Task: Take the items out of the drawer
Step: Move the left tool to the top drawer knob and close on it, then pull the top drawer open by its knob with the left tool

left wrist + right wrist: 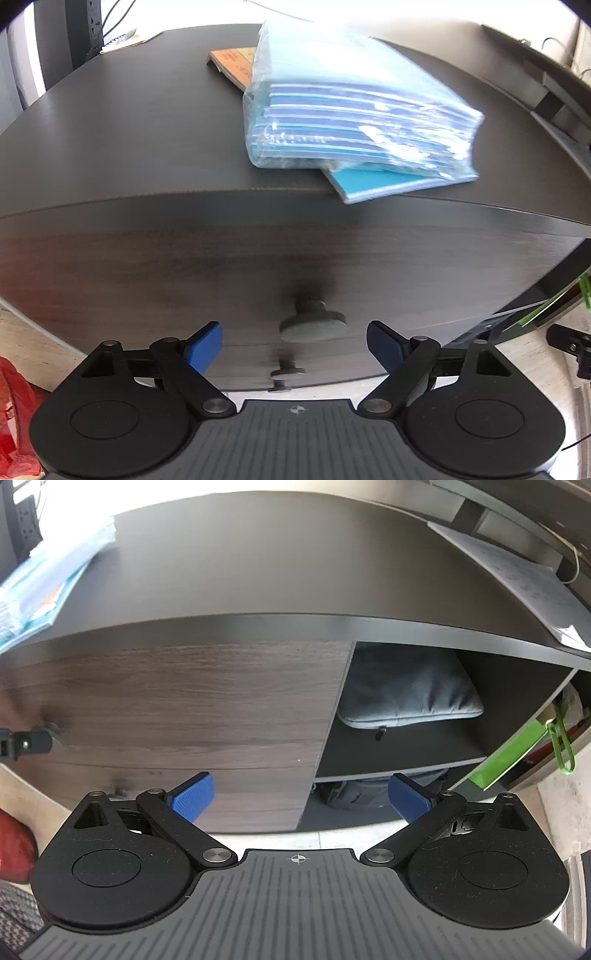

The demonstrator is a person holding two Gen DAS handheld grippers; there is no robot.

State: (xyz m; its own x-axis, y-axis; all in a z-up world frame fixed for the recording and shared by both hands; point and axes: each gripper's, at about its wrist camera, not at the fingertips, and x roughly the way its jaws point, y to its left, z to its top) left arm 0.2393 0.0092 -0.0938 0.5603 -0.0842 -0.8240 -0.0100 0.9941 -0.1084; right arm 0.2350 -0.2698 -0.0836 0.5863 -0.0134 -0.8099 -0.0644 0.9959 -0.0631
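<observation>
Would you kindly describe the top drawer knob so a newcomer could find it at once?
Start at the dark wooden cabinet with blue packs on top. On its front, a column of round grey knobs runs downward. The top drawer knob is the highest and largest-looking, just ahead of the open left gripper.

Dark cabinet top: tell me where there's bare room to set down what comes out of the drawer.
The dark wood-grain cabinet top is bare to the left of the plastic-wrapped stack of blue booklets, and bare again between that stack and the grey sheet at the right end. It is crowded around the stack, which overlaps an orange-brown booklet.
</observation>
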